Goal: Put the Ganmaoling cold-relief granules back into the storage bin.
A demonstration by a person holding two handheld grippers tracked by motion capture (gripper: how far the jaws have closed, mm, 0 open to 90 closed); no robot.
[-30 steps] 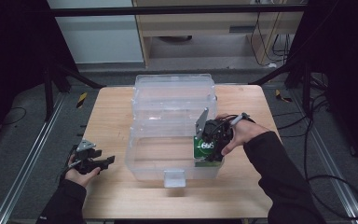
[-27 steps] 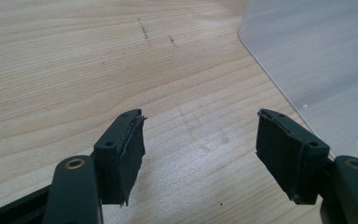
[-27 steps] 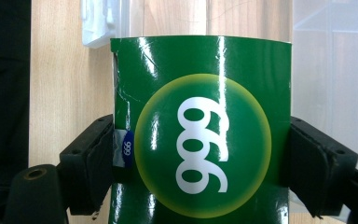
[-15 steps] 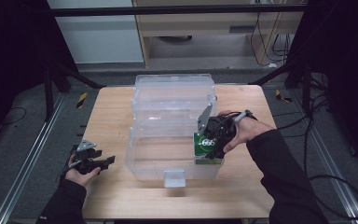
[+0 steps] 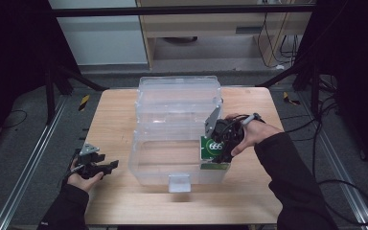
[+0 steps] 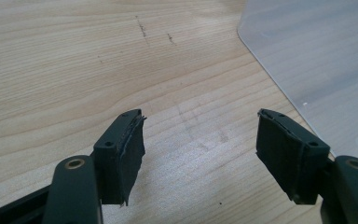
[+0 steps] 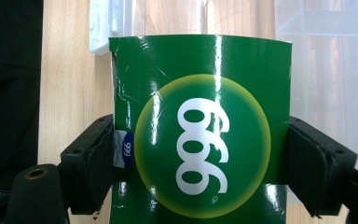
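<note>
My right gripper (image 5: 219,143) is shut on a green carton (image 5: 215,157) printed with white digits in a pale circle. The carton hangs at the front right corner of a clear plastic bin (image 5: 172,103); whether it is inside the wall I cannot tell. In the right gripper view both pads press the sides of the green carton (image 7: 200,116), with my right gripper (image 7: 200,163) centred on it. My left gripper (image 5: 109,166) rests low at the table's front left, apart from the bin. It stands open over bare wood, with nothing between the jaws of the left gripper (image 6: 200,144).
The bin sits mid-table on a wooden top (image 5: 115,124), its lid folded back and a white latch (image 5: 179,182) at the front. A clear plastic sheet (image 6: 317,56) lies to the upper right of the left jaws. Dark floor and cables surround the table.
</note>
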